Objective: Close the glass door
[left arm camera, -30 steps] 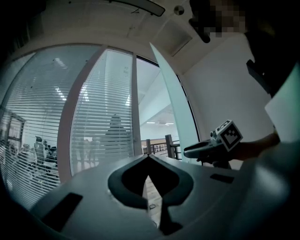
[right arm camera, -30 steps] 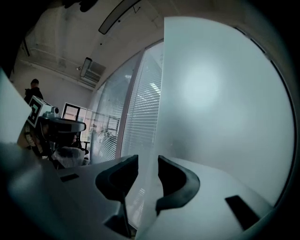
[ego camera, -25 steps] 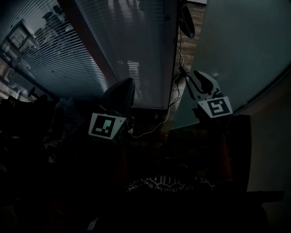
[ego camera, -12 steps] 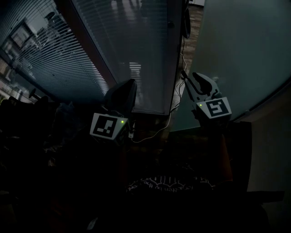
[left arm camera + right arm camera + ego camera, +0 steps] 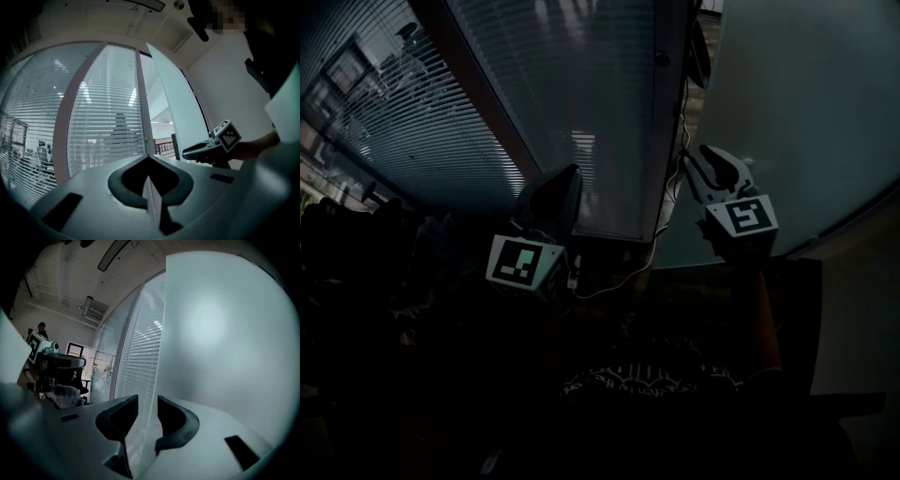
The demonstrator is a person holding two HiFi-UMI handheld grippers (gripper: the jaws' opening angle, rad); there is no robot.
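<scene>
The frosted glass door (image 5: pixel 806 103) fills the right side and stands a little ajar from the dark door frame (image 5: pixel 670 94). My right gripper (image 5: pixel 701 157) is at the door's free edge. In the right gripper view its jaws (image 5: pixel 147 399) stand open with the edge of the door (image 5: pixel 225 333) between them, and a gap shows beside the left finger (image 5: pixel 119 420). My left gripper (image 5: pixel 567 178) hovers in front of the blinds, apart from the door. It is shut with nothing in it (image 5: pixel 149 157). The left gripper view also shows the door (image 5: pixel 171 103) and the right gripper (image 5: pixel 187 152).
A glass wall with lowered blinds (image 5: pixel 572 84) runs left of the frame. A white cable (image 5: pixel 628 267) trails over the floor below the door gap. An office chair (image 5: pixel 61 364) stands far left in the right gripper view. Dark furniture lies at lower left.
The door's edge has swung left towards the frame, so the gap is narrower. The right gripper moved left with it. The left gripper drifted a little to the right.
</scene>
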